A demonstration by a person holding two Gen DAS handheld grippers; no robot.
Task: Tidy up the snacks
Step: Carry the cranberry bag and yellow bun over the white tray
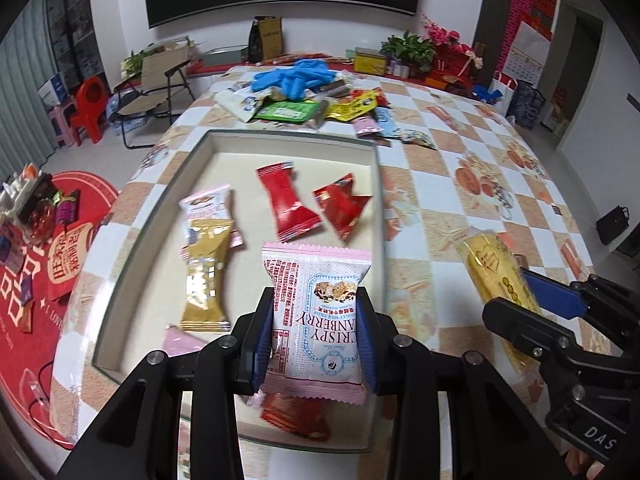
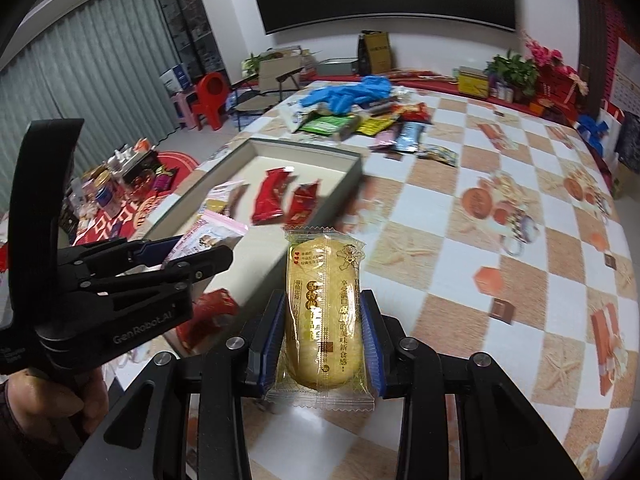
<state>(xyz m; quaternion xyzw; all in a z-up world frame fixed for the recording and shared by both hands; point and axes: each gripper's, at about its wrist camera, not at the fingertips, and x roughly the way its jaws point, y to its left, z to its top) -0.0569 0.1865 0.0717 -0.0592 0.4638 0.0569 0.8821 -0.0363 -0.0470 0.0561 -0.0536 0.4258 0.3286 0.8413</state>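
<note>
Both tongs are clamped on snacks: the left gripper [image 1: 318, 320] pinches a pink cranberry packet [image 1: 316, 316] above the near end of the tray [image 1: 378, 200], and the right gripper [image 2: 324, 336] squeezes a yellow cake packet [image 2: 324, 312] over the tablecloth [image 2: 500, 280], right of the tray. Slick wrappers could slip out early, and the cake may crush; a careless release could land on the red packets [image 1: 288, 200].

A pink-and-white cranberry crisp packet [image 1: 316, 316] hangs upright over the shallow tray [image 1: 378, 184]; a yellow cake packet [image 2: 324, 320] is held beside it.
</note>
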